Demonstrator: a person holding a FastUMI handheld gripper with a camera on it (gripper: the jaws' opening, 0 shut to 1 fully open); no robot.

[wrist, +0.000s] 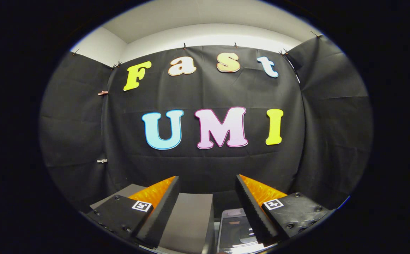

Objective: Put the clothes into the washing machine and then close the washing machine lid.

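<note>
My gripper (207, 178) is open and held high, facing the black cloth wall with nothing between its fingers. Below the fingers, low down, lies a pale rounded thing with a dark glossy top (235, 229), likely the washing machine, partly hidden by the right finger (252, 208). Beside it on the left stands a grey flat-sided box or panel (187, 220), partly behind the left finger (162, 208). I cannot tell whether the machine's lid is up or down.
The black cloth wall (205, 165) hangs straight ahead and wraps round both sides. A white wall and ceiling (205, 33) show above it. Small clips (102, 92) hold the cloth along the left seam.
</note>
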